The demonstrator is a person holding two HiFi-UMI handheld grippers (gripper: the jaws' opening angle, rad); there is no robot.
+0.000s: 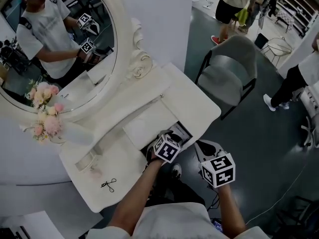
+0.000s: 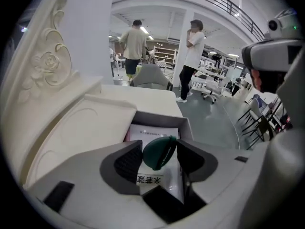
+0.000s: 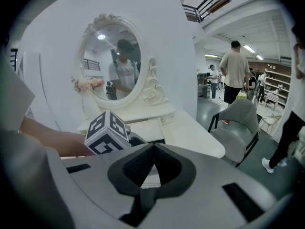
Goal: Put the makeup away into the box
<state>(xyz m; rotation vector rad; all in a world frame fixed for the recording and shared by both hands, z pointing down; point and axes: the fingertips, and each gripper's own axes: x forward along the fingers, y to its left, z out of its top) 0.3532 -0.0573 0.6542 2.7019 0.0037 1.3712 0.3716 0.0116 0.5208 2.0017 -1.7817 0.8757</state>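
Makeup, a green case point(image 2: 160, 152), lies between open left tongs point(image 2: 159, 148) over the box point(image 2: 162, 118); right tongs point(image 3: 153, 149) closed.

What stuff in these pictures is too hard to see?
- Left gripper view: what makeup the green thing is, between the open jaws of the left gripper; no label shows.
- Head view: the inside of the box, mostly hidden by that gripper.
- Head view: the black tool on the table, too small to name.

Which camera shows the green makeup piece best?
The left gripper view: the green makeup piece sits between its open jaws, above the box. The head view and right gripper view don't show it.
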